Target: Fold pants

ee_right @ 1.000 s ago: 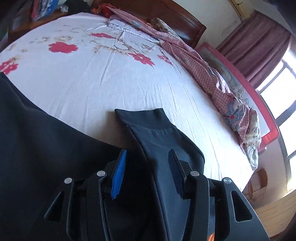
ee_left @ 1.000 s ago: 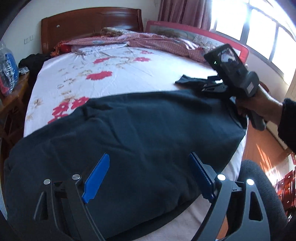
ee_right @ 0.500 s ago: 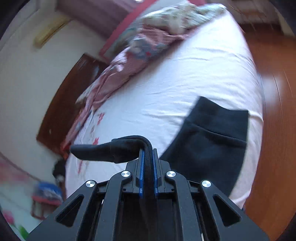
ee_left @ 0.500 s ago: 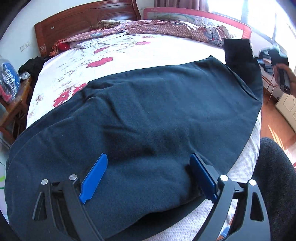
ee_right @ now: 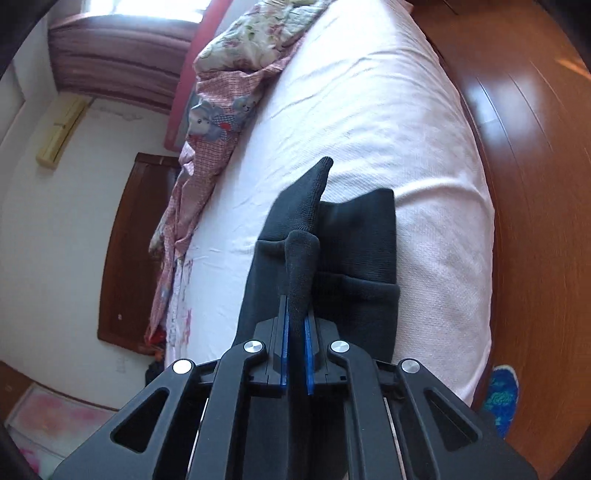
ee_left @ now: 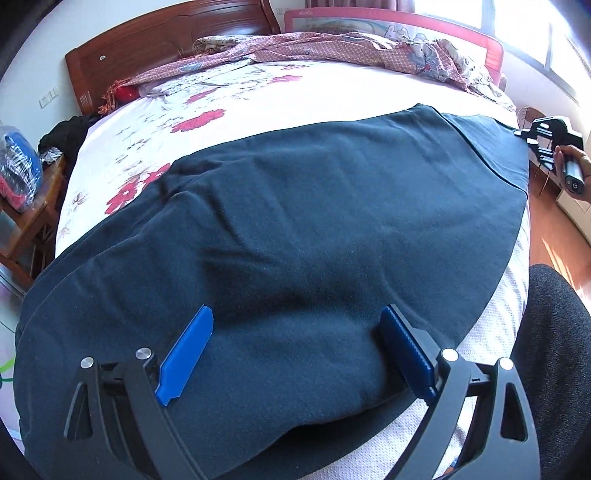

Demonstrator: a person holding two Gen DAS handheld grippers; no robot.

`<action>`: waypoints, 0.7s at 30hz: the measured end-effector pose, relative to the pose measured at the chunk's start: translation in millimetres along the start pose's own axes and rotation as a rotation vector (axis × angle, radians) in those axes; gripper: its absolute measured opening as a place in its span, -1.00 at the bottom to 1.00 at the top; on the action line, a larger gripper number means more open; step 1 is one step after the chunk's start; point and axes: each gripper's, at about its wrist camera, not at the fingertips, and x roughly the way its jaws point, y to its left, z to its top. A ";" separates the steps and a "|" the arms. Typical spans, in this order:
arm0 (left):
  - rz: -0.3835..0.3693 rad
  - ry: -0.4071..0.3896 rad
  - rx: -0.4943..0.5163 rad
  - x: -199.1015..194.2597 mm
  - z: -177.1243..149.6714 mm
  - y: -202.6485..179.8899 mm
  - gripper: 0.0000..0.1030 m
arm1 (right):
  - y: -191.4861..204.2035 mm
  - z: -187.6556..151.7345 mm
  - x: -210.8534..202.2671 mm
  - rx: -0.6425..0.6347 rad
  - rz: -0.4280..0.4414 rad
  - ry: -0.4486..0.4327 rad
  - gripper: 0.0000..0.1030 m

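Across the bed (ee_left: pixel 295 92), the left gripper (ee_left: pixel 295 347) hangs spread over dark pants (ee_left: pixel 295 221), seemingly untouching, while the right gripper (ee_right: pixel 295 332) pinches their cuff (ee_right: pixel 303 266).

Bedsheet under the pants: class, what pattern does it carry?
White bedsheet printed with red flowers, seen best in the left wrist view, beyond the dark pants.

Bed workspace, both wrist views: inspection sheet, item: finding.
Surface: bed, floral sheet, partly covered.
Job's things: dark pants spread flat across the near part; a leg cuff lifted.
Clutter: checked quilt bunched at the far edge.
Grippers: left gripper open over the pants, gripping nothing; right gripper shut on the cuff.
Cables: nothing seen.
Surroundings: wooden headboard, red bed rail, wood floor.
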 end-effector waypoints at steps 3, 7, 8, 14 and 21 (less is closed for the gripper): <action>-0.014 -0.001 0.001 -0.7 -1.1 2.0 0.79 | -1.8 0.1 -15.9 -0.030 -0.048 -0.011 -0.90; -0.052 0.003 0.020 -1.8 -1.9 6.9 0.79 | -36.3 -0.4 0.6 0.000 -0.137 0.045 -0.89; -0.062 0.003 0.026 -2.0 -2.1 8.0 0.79 | -45.7 -1.3 8.4 0.027 -0.122 0.065 -0.89; -0.046 0.008 0.024 -10.7 -1.7 8.6 0.79 | -47.4 -4.3 -15.9 0.133 -0.046 -0.031 -0.04; 0.021 -0.030 -0.058 -49.5 -26.8 18.0 0.79 | -33.1 -29.3 -31.4 0.109 0.014 0.054 0.05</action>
